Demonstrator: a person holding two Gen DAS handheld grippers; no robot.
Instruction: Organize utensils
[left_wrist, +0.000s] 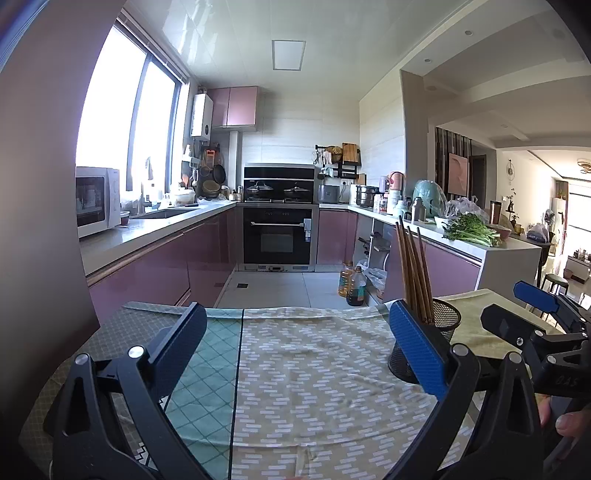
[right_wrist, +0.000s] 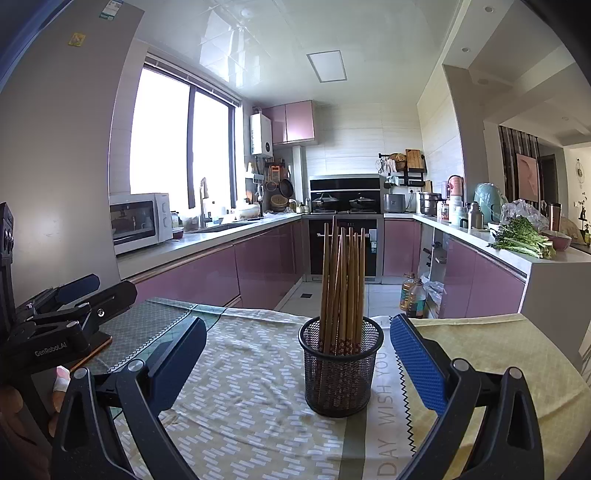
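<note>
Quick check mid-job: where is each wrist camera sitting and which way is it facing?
Left wrist view: on the left tool, low over the table, facing the kitchen; own open fingers show, right tool and a fingertip at right.
Right wrist view: on the right tool, facing the mesh holder of chopsticks; own open fingers show, left tool at left.
Shared: holder, chopsticks, patterned cloth, oven.

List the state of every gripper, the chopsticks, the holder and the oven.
Left gripper: open, empty.
Right gripper: open, empty, holder between its fingers, untouched.
Chopsticks: standing in holder.
Holder: upright on cloth.
Oven: door closed.
</note>
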